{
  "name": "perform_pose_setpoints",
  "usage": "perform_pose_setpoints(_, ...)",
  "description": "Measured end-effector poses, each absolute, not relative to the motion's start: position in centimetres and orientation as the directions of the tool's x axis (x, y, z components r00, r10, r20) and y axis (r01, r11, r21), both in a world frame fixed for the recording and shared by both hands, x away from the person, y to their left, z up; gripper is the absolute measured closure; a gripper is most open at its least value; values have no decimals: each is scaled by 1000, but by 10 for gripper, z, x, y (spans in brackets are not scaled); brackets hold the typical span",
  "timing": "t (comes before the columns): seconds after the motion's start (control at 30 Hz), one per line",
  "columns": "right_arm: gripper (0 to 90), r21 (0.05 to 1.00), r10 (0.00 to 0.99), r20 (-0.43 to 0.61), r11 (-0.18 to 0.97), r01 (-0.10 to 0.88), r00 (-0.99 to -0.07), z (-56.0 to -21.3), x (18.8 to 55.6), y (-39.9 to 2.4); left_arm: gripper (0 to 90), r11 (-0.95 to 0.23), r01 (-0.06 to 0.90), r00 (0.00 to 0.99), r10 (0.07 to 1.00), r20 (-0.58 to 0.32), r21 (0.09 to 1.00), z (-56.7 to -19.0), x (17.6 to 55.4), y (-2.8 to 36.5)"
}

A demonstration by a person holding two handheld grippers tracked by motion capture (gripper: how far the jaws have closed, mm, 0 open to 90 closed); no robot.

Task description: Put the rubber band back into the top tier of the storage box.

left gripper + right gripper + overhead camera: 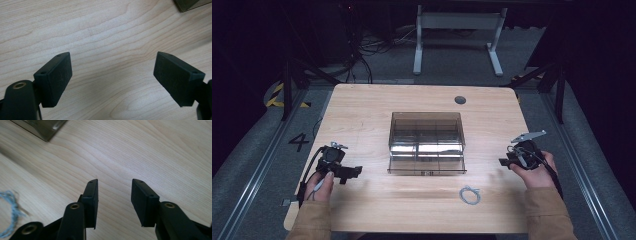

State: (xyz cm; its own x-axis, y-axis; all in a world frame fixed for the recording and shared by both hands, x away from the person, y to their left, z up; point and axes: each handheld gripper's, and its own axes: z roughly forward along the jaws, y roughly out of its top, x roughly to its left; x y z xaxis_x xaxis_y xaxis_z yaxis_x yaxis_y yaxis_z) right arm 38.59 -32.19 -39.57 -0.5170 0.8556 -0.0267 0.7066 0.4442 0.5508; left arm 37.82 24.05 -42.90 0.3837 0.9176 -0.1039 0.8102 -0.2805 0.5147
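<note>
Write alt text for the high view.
A smoky clear box with compartments sits mid-table, a person's hands holding a gripper on either side. The left gripper and the right gripper both hover open and empty. A small coil of pale string lies near the front edge.

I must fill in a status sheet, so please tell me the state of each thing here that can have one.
Left gripper: open, nothing between the jaws, above bare wood.
Right gripper: open, holds nothing.
Box: smoky clear plastic with compartments, flat on the table; whether its lid is shut I cannot tell.
String: pale blue, coiled in a loose loop, lying in front of the box, untouched.
</note>
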Motion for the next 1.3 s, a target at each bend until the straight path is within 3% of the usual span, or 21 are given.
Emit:
perform_pose_setpoints(0.63,584,509,812,28,491,707,-583,-373,371,-300,161,-277,811,385,916,-115,516,-429,378,241)
perform_pose_setpoints(0.83,641,434,833,98,457,776,-545,-370,366,-293,160,-279,809,387,915,-111,518,-429,378,241)
perform_pose_setpoints(1.3,587,400,793,91,525,752,-602,-368,358,-274,160,-276,808,385,916,-113,520,-429,380,241)
